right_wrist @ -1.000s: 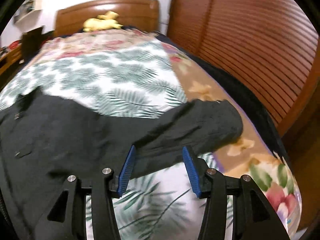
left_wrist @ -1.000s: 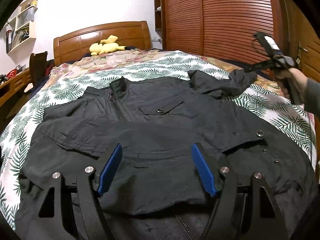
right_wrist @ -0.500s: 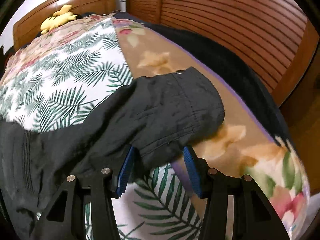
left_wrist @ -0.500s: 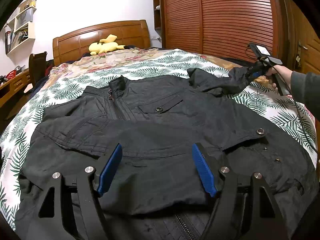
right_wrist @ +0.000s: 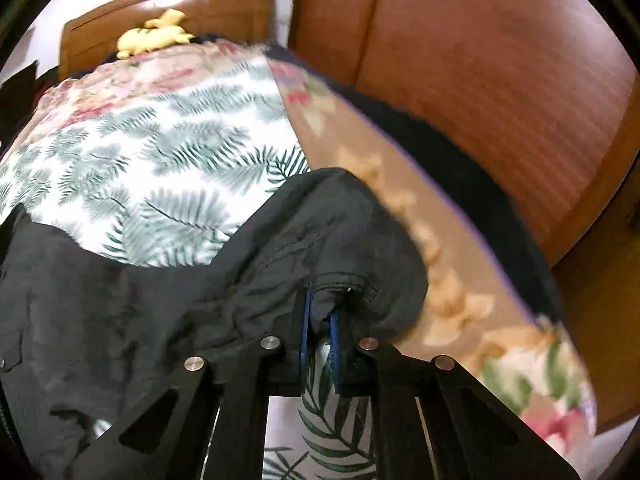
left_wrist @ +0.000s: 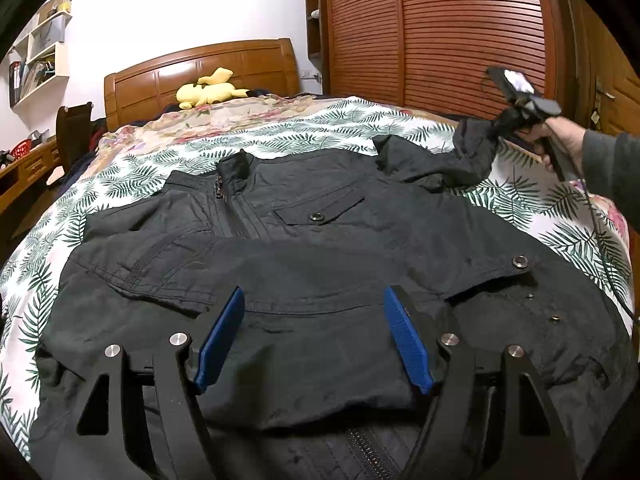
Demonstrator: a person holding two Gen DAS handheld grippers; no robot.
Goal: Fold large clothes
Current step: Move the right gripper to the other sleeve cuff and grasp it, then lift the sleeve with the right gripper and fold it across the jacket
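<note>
A black jacket [left_wrist: 320,248] lies spread front-up on the bed [left_wrist: 168,160], its collar toward the wooden headboard [left_wrist: 200,68] and its hem nearest the left gripper [left_wrist: 316,332]. One sleeve is folded across the chest, on the side of the zip away from the chest pocket. The left gripper hovers over the lower part of the jacket with its blue jaws wide apart and nothing between them.

The other sleeve [right_wrist: 320,240] stretches away from the jacket toward the slatted wooden wardrobe [left_wrist: 460,32]. The right gripper [right_wrist: 322,320] has its jaws closed on the cuff end of this sleeve, with the fabric bunched between the blue pads. In the left wrist view the cuff hangs lifted off the leaf-patterned bedspread [right_wrist: 160,152], held up beside the person's right hand [left_wrist: 560,140]. A yellow plush toy [left_wrist: 208,90] rests against the headboard, well apart from the jacket.
</note>
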